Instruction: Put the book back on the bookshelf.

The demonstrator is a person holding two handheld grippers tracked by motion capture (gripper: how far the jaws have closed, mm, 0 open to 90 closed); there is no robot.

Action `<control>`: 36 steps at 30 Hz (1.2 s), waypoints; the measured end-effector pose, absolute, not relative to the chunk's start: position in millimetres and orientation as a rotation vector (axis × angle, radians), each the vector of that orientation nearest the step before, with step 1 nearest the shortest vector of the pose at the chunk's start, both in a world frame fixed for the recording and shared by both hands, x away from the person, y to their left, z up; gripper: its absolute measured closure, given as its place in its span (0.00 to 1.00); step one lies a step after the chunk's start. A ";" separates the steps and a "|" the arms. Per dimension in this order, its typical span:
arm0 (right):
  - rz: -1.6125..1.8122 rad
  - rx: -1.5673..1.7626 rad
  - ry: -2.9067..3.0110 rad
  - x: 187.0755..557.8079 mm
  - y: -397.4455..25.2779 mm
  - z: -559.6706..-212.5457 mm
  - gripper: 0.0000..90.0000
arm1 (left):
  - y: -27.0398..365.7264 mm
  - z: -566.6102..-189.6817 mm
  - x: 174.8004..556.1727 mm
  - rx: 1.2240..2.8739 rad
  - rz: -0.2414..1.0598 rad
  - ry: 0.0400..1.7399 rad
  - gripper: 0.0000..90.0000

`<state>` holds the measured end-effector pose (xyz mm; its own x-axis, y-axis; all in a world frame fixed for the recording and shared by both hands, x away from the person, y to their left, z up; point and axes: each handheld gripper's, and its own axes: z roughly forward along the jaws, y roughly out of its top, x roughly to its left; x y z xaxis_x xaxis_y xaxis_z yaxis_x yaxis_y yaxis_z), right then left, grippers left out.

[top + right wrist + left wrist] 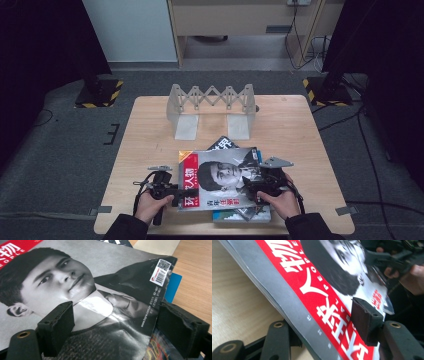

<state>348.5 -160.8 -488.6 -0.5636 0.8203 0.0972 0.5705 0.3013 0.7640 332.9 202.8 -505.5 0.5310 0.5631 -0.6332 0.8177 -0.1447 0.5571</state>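
High view: your left gripper [172, 189] clamps the magazine's [220, 175] left edge, while your right gripper's [255, 187] jaws stand open over it.

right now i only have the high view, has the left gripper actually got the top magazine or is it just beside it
Observer: It has it. In the left gripper view, the left gripper is shut on the top magazine at its spine edge, with one finger on the red band and one underneath.
Operator: is that edge off the table
Observer: Yes, it is tilted up clear of the table.
Operator: and the right one
Observer: The right gripper is open. Its fingers sit either side of the cover's barcode corner, with a blue book beneath.
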 end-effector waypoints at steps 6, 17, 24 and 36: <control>1.136 1.260 2.261 347.9 -161.2 -488.9 0.17 | 204.6 -513.4 331.0 1.821 -0.431 1.183 0.42; 1.139 1.253 2.258 348.1 -161.6 -489.3 0.17 | 206.8 -514.7 331.9 1.795 -0.482 1.137 0.53; 1.139 1.255 2.258 348.0 -161.6 -489.5 0.17 | 209.8 -502.3 329.6 1.669 -0.502 1.166 0.68; 1.163 1.280 2.255 348.8 -163.0 -488.8 0.17 | 206.1 -483.9 327.5 1.658 -0.411 1.212 0.83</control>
